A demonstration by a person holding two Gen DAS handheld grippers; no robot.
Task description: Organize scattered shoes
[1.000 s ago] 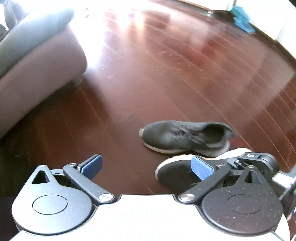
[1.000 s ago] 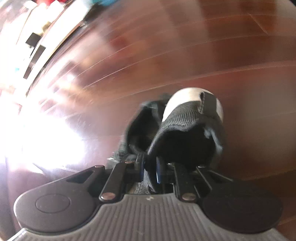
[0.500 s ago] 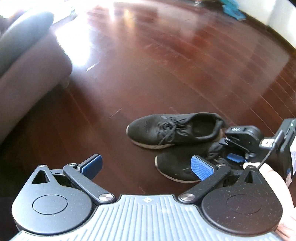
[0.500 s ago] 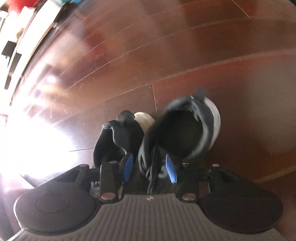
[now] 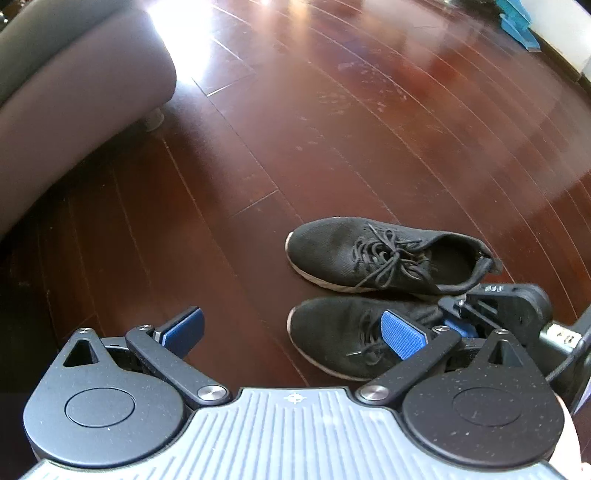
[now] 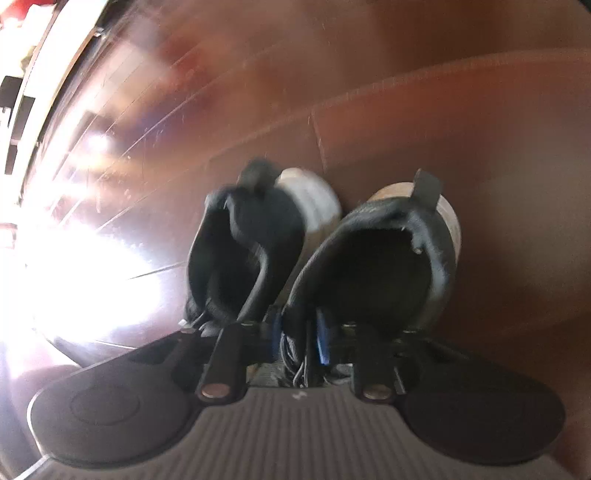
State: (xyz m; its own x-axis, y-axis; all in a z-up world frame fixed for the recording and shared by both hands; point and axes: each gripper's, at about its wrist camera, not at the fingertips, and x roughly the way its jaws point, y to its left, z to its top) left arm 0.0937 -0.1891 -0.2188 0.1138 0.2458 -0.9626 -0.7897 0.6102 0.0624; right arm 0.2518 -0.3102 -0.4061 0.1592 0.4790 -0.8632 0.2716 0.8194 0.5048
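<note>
Two black sneakers with white soles lie side by side on the dark wooden floor, toes to the left in the left wrist view. The far shoe (image 5: 384, 254) lies free. The near shoe (image 5: 332, 336) has my right gripper (image 5: 458, 321) at its tongue, beside the opening. In the right wrist view the right gripper (image 6: 298, 334) is closing, its blue pads pressed on the tongue and laces of the right-hand shoe (image 6: 376, 266); the other shoe (image 6: 251, 251) touches it on the left. My left gripper (image 5: 291, 330) hangs open above the floor, nothing between its fingers.
A grey sofa (image 5: 74, 92) with a short leg (image 5: 153, 120) fills the upper left. A blue object (image 5: 517, 26) lies by the white wall at the far right. A hand (image 5: 569, 443) shows at the lower right edge. Sun glare (image 6: 92, 258) whitens the floor.
The held shoe came down onto the floor beside the other one. The right jaws opened briefly, then closed on it again. My left gripper sank closer to the shoes and stayed open.
</note>
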